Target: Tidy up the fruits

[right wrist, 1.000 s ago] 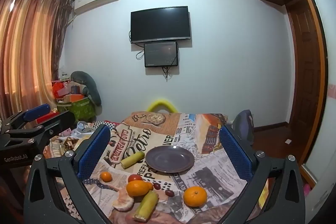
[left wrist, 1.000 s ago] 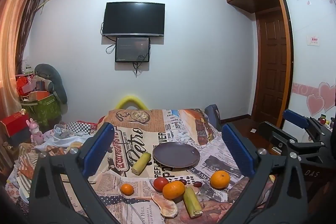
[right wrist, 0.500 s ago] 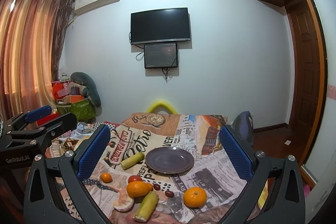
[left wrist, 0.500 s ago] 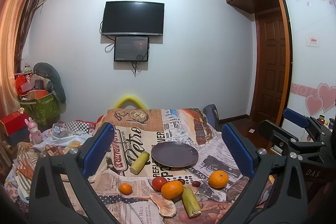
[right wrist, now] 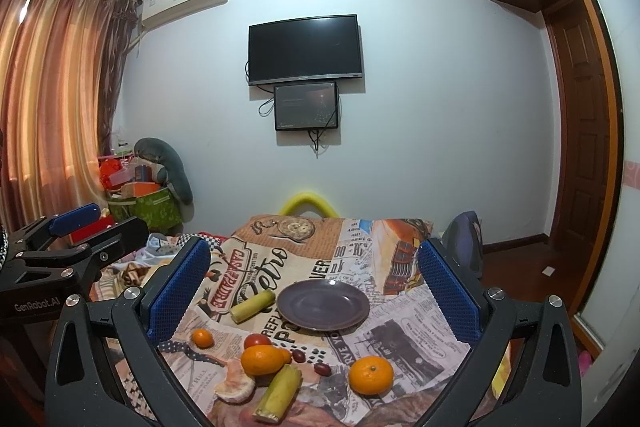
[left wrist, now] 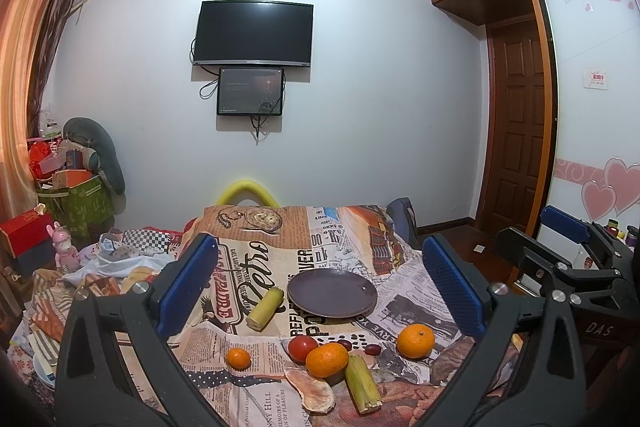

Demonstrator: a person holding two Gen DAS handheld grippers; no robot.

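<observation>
Since the earlier frames, both viewpoints have drifted only slightly, the fruit sitting a touch lower between the fingers. Left gripper (left wrist: 320, 287) and right gripper (right wrist: 314, 285): jaws spread wide, holding nothing, above the newspaper-print cloth (right wrist: 400, 331). Between the fingers: dark plate (right wrist: 324, 305), bare, farthest out; green stalk piece (right wrist: 252, 305) just left of it; nearer, small orange (right wrist: 202, 338), tomato (right wrist: 257, 341), large orange (right wrist: 262, 359) touching a second stalk piece (right wrist: 279, 392), peeled segment (right wrist: 235, 387), two dark red fruits (right wrist: 322, 369), and an orange (right wrist: 371, 374) toward the right finger.
</observation>
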